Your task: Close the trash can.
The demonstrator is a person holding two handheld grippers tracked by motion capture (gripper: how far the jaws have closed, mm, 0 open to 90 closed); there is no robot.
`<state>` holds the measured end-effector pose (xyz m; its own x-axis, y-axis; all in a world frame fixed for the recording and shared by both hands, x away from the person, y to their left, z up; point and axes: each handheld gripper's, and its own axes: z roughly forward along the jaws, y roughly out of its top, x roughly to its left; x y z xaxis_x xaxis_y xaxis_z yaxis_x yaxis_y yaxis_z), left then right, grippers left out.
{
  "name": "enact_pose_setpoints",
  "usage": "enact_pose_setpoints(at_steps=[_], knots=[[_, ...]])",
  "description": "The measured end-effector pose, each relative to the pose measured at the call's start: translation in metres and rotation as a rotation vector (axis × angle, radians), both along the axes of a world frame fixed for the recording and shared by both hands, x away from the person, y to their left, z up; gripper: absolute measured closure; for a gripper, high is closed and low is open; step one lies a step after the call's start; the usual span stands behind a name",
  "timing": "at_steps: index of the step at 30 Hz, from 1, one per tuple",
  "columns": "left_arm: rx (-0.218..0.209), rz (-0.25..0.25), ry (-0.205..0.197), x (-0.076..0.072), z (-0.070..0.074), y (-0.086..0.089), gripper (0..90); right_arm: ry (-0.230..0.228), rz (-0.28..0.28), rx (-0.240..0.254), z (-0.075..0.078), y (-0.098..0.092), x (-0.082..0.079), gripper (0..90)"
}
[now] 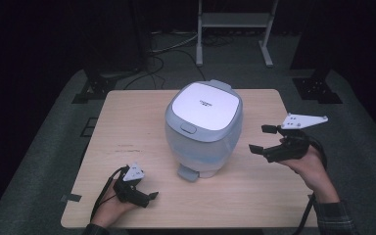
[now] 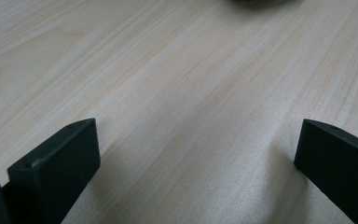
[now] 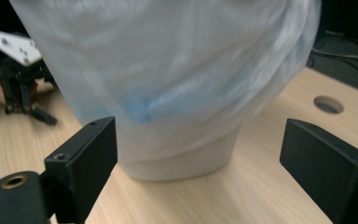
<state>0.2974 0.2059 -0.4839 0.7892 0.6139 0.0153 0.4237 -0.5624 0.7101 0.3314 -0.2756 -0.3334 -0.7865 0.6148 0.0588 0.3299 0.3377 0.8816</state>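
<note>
Two hand-held grippers flank a small white bin (image 1: pixel 203 128) that stands near the middle of a pale wooden table (image 1: pixel 127 112). The bin has a grey-rimmed flat lid with a small latch at its front edge, a grey foot pedal (image 1: pixel 188 172) poking out at the base toward the person, and a thin translucent liner with a bluish tint showing through its side. Nothing lies between either gripper and the bin.

The right gripper (image 1: pixel 263 139) is held off the table at the bin's right side, pointing at it, jaws spread wide with nothing between them. In the right gripper view the bin's bagged body (image 3: pixel 168 79) looms close ahead, not touching either jaw, and its base sits on the wood. The right hand (image 1: pixel 309 164) comes in from the lower right, with a plaid sleeve at the wrist.

The left gripper (image 1: pixel 144 198) rests low near the table's front left corner, well apart from the bin and pointing to the right along the front edge. Its jaws are also released and wide, and the left gripper view shows bare wood grain (image 2: pixel 191 93) between them. The left hand (image 1: pixel 108 208) grips it from below.

A round cable hole (image 3: pixel 328 104) shows in the tabletop beyond the bin in the right gripper view. Around the table the floor is grey carpet, the room is dark, cables run across the floor behind, and a white metal frame (image 1: pixel 235 22) stands at the back.
</note>
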Motion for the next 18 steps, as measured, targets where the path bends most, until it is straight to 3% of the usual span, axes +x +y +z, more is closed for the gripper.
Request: enact_pose_setpoints(at_steps=[5, 18], knots=[[-0.001, 0.000, -0.001, 0.000, 0.000, 0.000, 0.0, 0.024, -0.010, -0.018, -0.020, 0.000, -0.003, 3.0], [-0.001, 0.001, -0.001, 0.000, 0.000, 0.000, 0.0, 0.060, -0.066, -0.057, -0.062, -0.011, -0.010, 2.0]])
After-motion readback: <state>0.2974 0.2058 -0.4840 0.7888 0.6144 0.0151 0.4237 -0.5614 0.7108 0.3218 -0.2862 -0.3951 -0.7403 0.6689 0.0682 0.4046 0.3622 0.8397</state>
